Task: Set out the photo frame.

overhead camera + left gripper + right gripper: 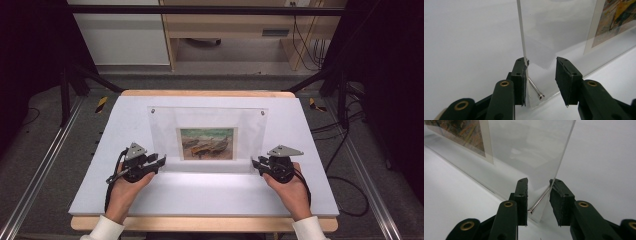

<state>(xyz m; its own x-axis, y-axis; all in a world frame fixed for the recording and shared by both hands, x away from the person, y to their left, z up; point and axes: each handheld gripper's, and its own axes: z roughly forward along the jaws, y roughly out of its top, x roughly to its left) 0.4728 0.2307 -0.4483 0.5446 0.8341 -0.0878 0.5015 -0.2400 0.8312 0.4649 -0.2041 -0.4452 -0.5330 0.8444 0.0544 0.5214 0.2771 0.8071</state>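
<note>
A clear acrylic frame (210, 120) stands upright on the white board (200, 195), holding a picture of boats (207, 144). My left gripper (161, 161) is at its lower left corner, my right gripper (256, 162) at its lower right corner. In the left gripper view the jaws (541, 61) straddle the plate (554, 30) and a metal pin (534, 87). One pad touches the plate's edge; the other stands off the pin's head. In the right gripper view the jaws (539, 181) enclose the other pin (540, 201), one pad on the plate (531, 150) and one at the pin's head.
The board lies on a wooden table (200, 224) with black metal rails (40, 165) on both sides. Small screws (262, 113) sit in the frame's top corners. Cabinets (225, 25) and cables (345, 165) lie beyond and to the right of the table.
</note>
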